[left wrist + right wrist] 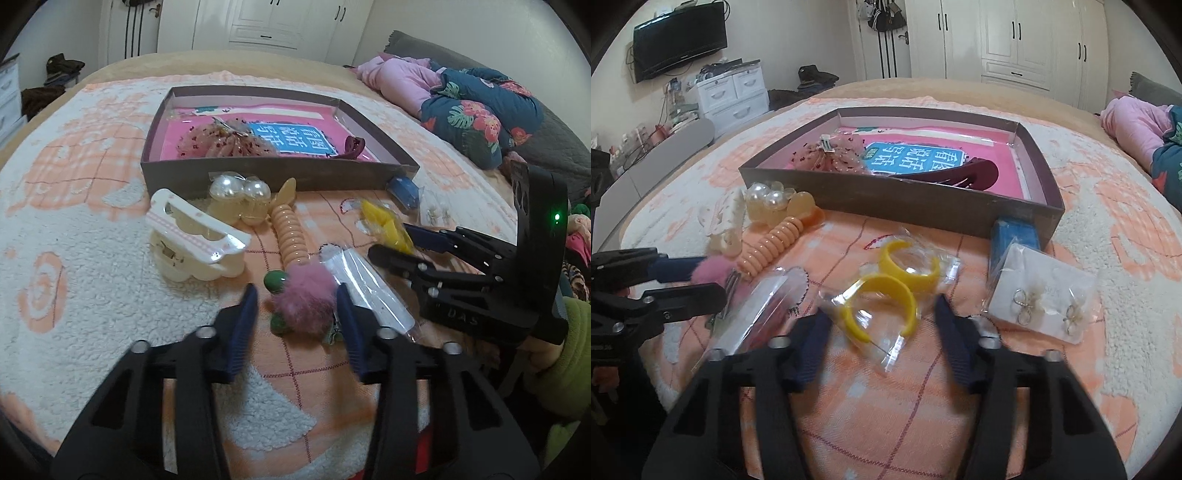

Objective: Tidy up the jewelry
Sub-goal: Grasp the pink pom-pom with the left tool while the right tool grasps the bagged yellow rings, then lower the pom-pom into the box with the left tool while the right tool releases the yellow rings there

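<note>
A brown shallow box (258, 173) (923, 205) lies on the bed with a pink mesh scrunchie (225, 142) and a dark red hair claw (975, 173) inside. My left gripper (297, 295) is open around a pink fluffy pompom clip (304, 295) with green beads. My right gripper (882, 314) is open around bagged yellow hoop earrings (886, 295); it also shows in the left wrist view (391, 243). A card of flower earrings (1045, 302) lies to its right.
In front of the box lie a white hair claw (192, 236), a pearl clip (240, 199), a peach coil hair tie (291, 236), a clear bag (369, 288) and a blue box (1015, 236). Bedding (476, 114) is piled at the right.
</note>
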